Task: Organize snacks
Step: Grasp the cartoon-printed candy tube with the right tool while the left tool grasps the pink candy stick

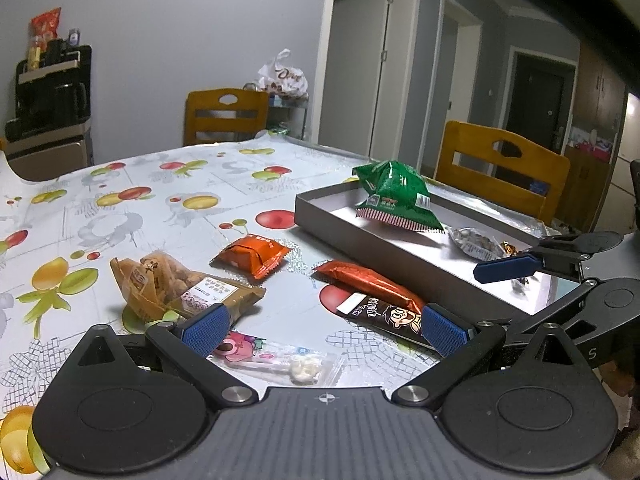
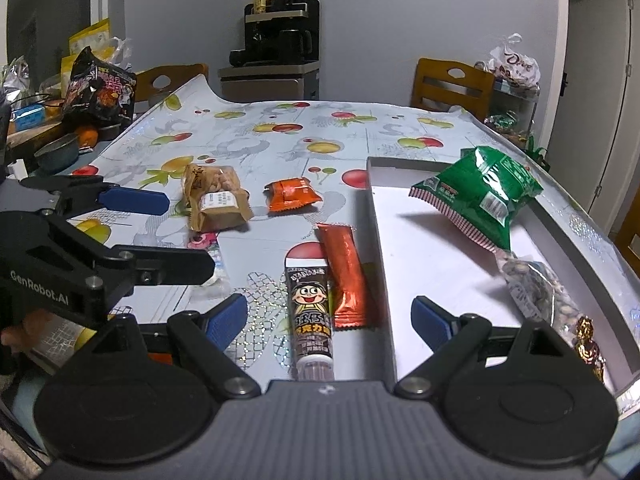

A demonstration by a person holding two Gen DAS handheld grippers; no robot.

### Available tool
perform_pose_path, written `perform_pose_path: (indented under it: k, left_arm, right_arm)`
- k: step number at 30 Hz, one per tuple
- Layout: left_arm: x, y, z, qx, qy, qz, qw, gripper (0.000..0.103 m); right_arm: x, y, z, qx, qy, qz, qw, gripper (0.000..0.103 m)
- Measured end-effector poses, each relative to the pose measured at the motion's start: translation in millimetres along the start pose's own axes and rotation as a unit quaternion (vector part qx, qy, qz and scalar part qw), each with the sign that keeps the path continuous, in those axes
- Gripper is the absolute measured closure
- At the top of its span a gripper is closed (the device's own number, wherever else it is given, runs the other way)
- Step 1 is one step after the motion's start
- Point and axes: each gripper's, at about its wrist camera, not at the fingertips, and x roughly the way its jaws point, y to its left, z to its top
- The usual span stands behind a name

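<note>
A grey tray (image 1: 320,216) (image 2: 380,260) holds a tilted green bag (image 1: 396,196) (image 2: 484,196), a clear seed packet (image 1: 476,244) (image 2: 536,288) and a gold candy (image 2: 588,344). On the fruit-print cloth lie a brown nut bag (image 1: 176,284) (image 2: 216,200), an orange square packet (image 1: 252,256) (image 2: 290,194), an orange stick (image 1: 368,280) (image 2: 350,280), a dark chocolate tube (image 1: 388,316) (image 2: 312,316) and a clear pink packet (image 1: 272,356). My left gripper (image 1: 325,330) (image 2: 160,236) hangs open over the pink packet. My right gripper (image 2: 329,316) is open above the tube and tray rim, gripping nothing.
Wooden chairs (image 1: 500,168) (image 2: 452,84) stand at the table's far sides. In the right wrist view a black snack bag (image 2: 100,92), a bowl (image 2: 58,154) and other clutter crowd the left edge. A cabinet with a coffee machine (image 2: 276,40) stands by the wall.
</note>
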Motion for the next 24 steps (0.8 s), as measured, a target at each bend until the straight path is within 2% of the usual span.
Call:
perform_pose_path:
  k: [3, 5, 7, 10, 17, 24]
  left_arm:
    - [-2, 2, 0, -0.001, -0.003, 0.003, 1.0000, 0.000]
    - [-2, 4, 0, -0.003, -0.003, 0.009, 0.9999, 0.000]
    - [-1, 6, -1, -0.007, -0.001, 0.015, 0.9999, 0.000]
    - [3, 10, -2, -0.017, 0.010, 0.017, 0.9997, 0.000]
    - [11, 15, -4, -0.021, 0.030, 0.032, 0.9988, 0.000]
    - [26, 27, -8, -0.079, 0.066, 0.035, 0.9941, 0.000]
  right_arm:
    - [0, 3, 0, -0.012, -0.007, 0.000, 1.000, 0.014]
    - [0, 7, 1, -0.024, -0.011, 0.007, 1.000, 0.018]
    - [1, 14, 0, -0.046, -0.015, 0.008, 0.999, 0.029]
    - [5, 26, -3, -0.079, -0.012, 0.004, 0.997, 0.036]
    - [16, 30, -5, -0.070, 0.014, 0.014, 0.997, 0.049]
    - [22, 31, -6, -0.061, 0.020, 0.016, 0.998, 0.056]
